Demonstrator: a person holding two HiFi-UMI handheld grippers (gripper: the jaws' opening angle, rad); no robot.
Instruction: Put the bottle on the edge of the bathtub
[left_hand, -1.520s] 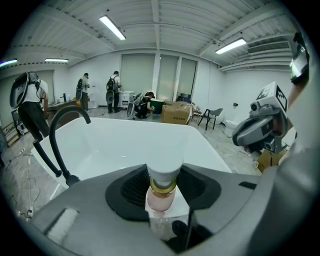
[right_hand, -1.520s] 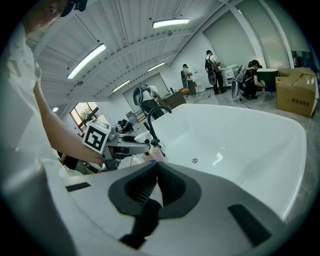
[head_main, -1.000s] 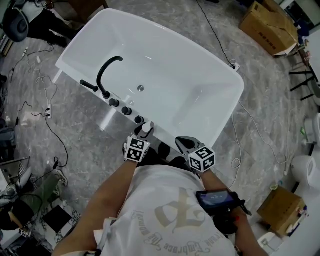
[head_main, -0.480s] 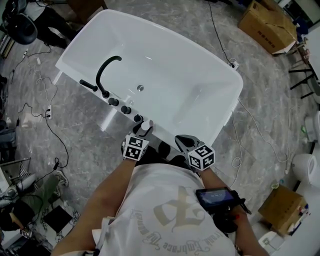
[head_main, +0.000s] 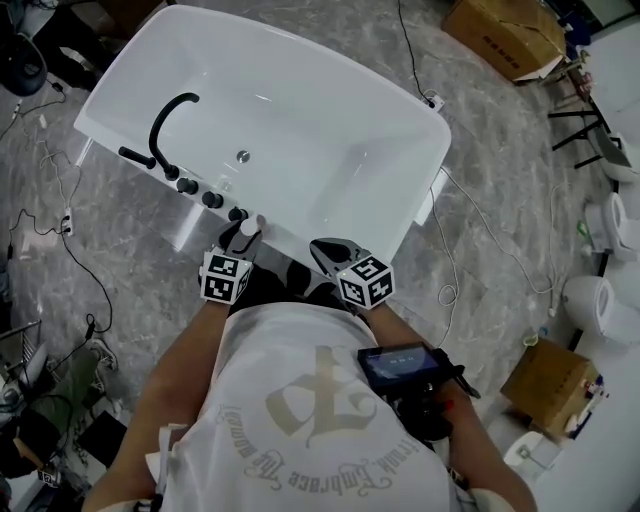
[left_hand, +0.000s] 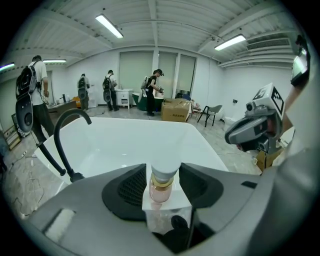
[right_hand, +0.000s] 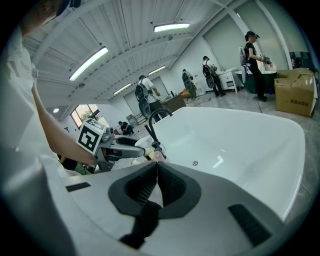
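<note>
A small pink bottle (left_hand: 161, 189) with a white cap and a gold collar stands upright on the near rim of the white bathtub (head_main: 428, 150). My left gripper (head_main: 247, 241) straddles the bottle (head_main: 247, 228). Its jaws have just been opening, and a thin gap shows on each side of the cap in the left gripper view. My right gripper (head_main: 322, 248) hovers over the same rim a little to the right, shut with nothing in it (right_hand: 156, 167). The right gripper view shows the left gripper (right_hand: 116, 143) and the pink bottle (right_hand: 159, 156) beyond it.
A black curved faucet (head_main: 166, 118) and several black knobs (head_main: 198, 192) line the rim left of the bottle. Cables trail over the marble floor (head_main: 80, 270). Cardboard boxes (head_main: 500, 35) (head_main: 550, 385) and toilets (head_main: 595, 310) stand to the right. People (left_hand: 155, 92) work far behind the tub.
The head view has slid, so the tub and both grippers sit further left and higher. Both grippers stay at the near rim, with the bottle still between the left jaws.
</note>
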